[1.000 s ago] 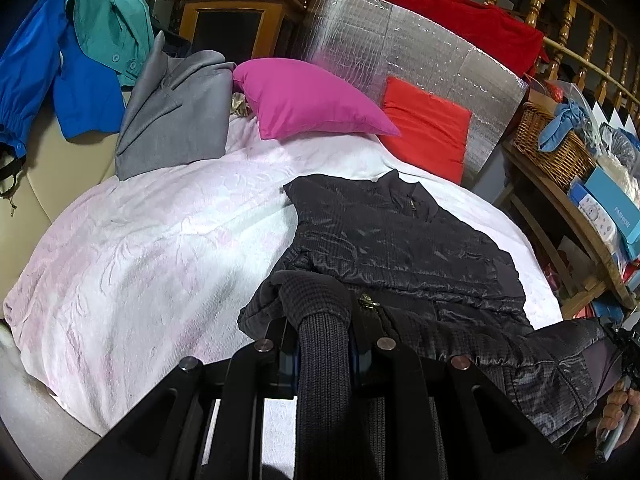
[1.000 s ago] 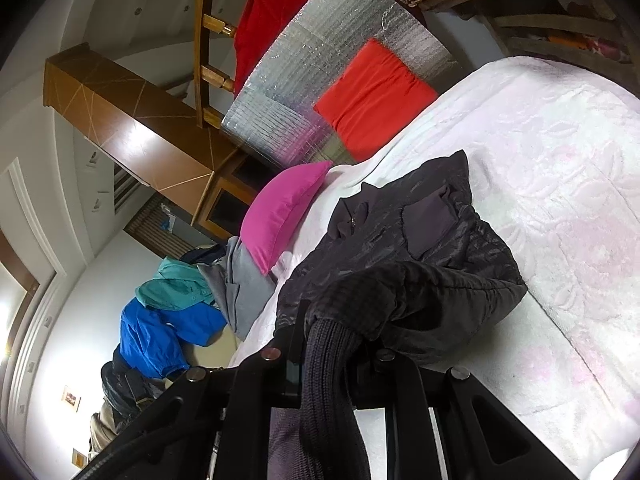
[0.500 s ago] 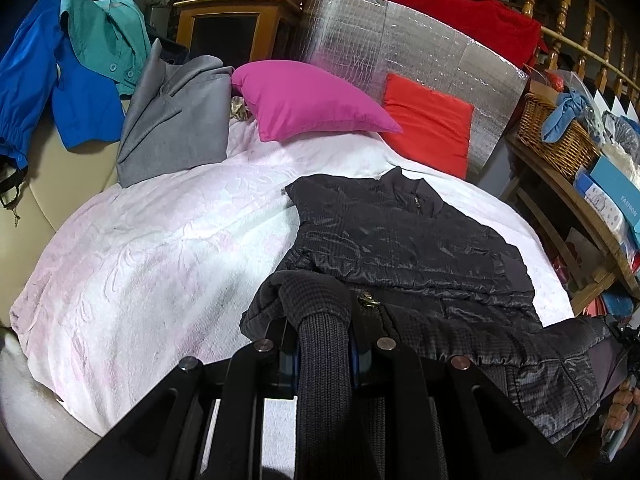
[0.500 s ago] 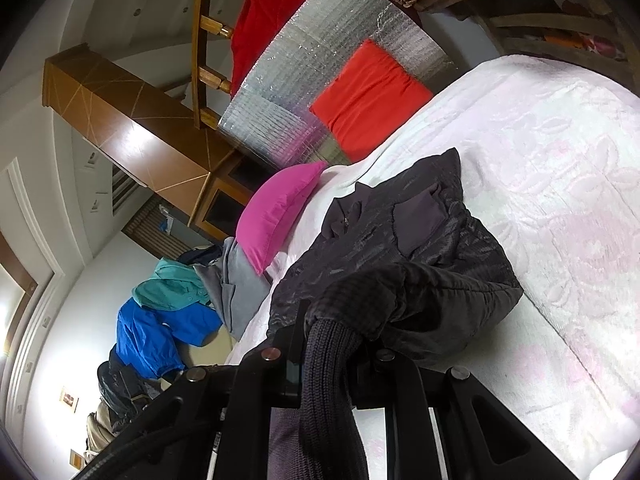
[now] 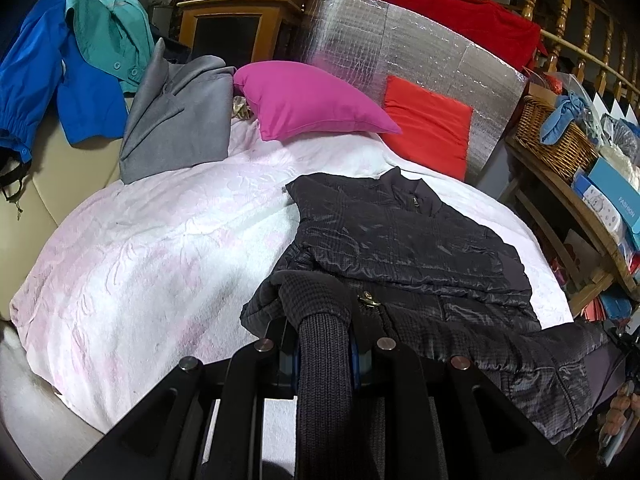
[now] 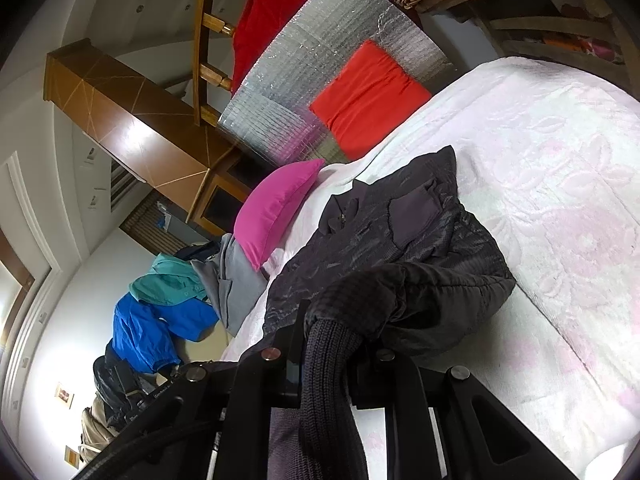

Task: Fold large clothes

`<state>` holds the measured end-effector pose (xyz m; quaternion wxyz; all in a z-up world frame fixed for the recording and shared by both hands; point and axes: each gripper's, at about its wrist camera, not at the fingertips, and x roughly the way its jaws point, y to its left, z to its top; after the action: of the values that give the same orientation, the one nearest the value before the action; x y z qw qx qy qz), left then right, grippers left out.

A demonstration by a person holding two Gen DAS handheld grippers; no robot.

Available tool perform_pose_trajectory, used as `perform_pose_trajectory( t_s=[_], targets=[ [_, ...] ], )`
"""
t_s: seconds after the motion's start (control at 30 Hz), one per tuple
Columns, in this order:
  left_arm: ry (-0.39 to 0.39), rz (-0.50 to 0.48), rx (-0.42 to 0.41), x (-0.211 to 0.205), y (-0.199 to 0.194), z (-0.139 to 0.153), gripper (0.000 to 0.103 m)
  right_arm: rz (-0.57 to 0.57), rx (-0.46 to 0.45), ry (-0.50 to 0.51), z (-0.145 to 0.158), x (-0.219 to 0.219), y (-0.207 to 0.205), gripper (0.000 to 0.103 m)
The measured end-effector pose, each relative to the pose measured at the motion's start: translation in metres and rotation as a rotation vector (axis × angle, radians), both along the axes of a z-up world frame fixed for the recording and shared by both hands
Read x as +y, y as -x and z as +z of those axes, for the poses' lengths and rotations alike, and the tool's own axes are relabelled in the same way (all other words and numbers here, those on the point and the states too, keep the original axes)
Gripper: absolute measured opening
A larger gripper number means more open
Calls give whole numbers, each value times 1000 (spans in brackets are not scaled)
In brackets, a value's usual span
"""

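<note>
A black quilted jacket (image 5: 404, 240) lies on the pale pink and white blanket (image 5: 160, 264), collar toward the pillows. My left gripper (image 5: 323, 344) is shut on the jacket's ribbed knit hem (image 5: 324, 360) at its near left corner. The right wrist view, rolled sideways, shows the same jacket (image 6: 384, 240) bunched toward me, and my right gripper (image 6: 328, 356) is shut on the ribbed hem (image 6: 326, 364) at the other corner. The jacket's near edge is lifted between both grippers. A hand (image 5: 622, 408) shows at the lower right of the left wrist view.
A magenta pillow (image 5: 308, 100) and a red cushion (image 5: 428, 124) lean on a silver foil panel (image 5: 400, 48). Grey (image 5: 180, 116), teal and blue (image 5: 40, 72) garments hang at the left. A wooden shelf with a wicker basket (image 5: 556, 136) and boxes stands at the right.
The left wrist view has shifted slightly, with the jacket and pillows sitting a little lower and to the right in it. In the right wrist view the scene has drifted slightly left. Both grips are unchanged.
</note>
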<state>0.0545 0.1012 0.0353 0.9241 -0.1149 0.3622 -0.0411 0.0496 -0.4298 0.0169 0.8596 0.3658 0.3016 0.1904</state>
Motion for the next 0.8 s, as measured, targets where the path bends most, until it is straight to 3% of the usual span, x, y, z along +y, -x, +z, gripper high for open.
perform_pose_trajectory(
  t_s=[0.8],
  targets=[
    [-12, 4, 7, -1, 8, 2, 19, 2, -14, -13, -2, -1, 11, 15]
  ],
)
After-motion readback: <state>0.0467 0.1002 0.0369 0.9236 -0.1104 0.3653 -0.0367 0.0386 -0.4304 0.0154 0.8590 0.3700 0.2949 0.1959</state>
